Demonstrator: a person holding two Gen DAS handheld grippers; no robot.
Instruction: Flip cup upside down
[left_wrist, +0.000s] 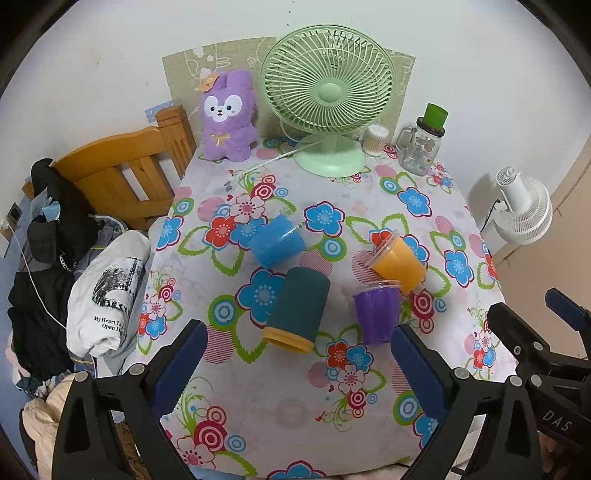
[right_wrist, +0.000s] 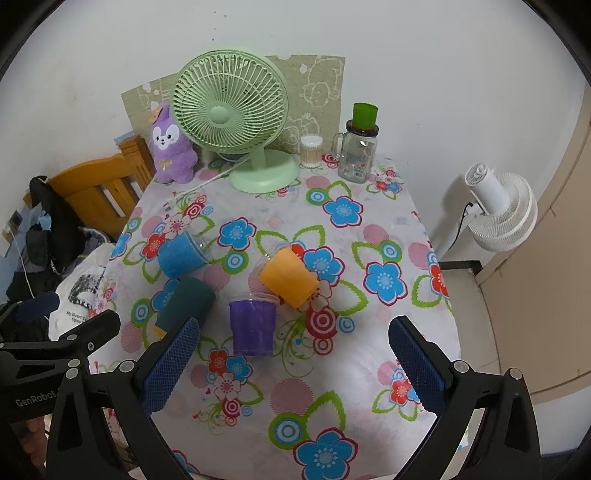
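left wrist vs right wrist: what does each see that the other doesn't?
Left wrist only: the teal cup's yellow rim in full, and the right gripper's body at the frame's right edge. Right wrist only: the beige door and dark step right of the table, and the left gripper's body at its left edge. Both: blue cup, orange cup, purple cup, green fan, plush, jar, white fan. Both grippers open.

Table (left_wrist: 369, 424) under floral cloth; green desk fan (left_wrist: 327, 86) at 12 o'clock, white cord trailing toward 10; purple plush rabbit (left_wrist: 228, 116) at 11, just beside fan; cotton swab jar (left_wrist: 375, 139) and glass mug jar (left_wrist: 423, 147) with green lid at 1; wooden chair (left_wrist: 125, 173) and clothes heap (left_wrist: 70, 280) at 9; white floor fan (left_wrist: 524, 210) at 3, off table.
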